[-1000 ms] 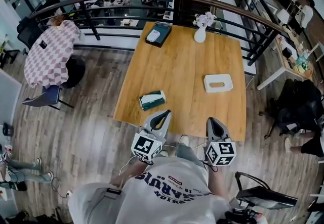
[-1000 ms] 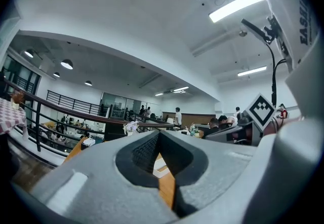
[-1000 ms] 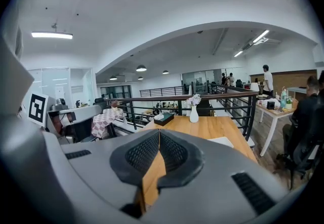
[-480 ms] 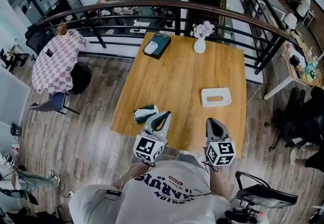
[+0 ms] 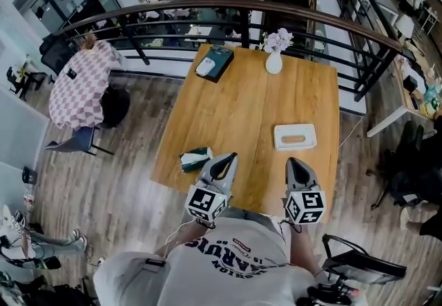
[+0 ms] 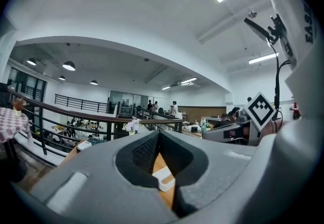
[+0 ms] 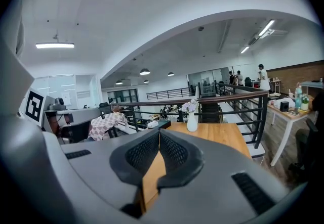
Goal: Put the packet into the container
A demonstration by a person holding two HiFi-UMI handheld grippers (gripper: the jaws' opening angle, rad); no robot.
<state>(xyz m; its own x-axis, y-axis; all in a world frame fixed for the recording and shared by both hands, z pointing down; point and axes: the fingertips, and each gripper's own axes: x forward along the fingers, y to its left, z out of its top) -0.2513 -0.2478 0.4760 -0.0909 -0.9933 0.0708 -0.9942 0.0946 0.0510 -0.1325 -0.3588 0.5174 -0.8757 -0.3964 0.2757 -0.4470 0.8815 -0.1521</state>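
I see a smooth orange wooden tabletop, a matt white plastic rectangular container at four o'clock, and a glossy-looking green-and-white packet at seven.

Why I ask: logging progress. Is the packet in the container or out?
Out. The packet lies on the table near its left edge, apart from the white container.

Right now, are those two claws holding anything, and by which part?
Nothing is held. The left claw and right claw are both shut and empty; the green packet lies on the table.
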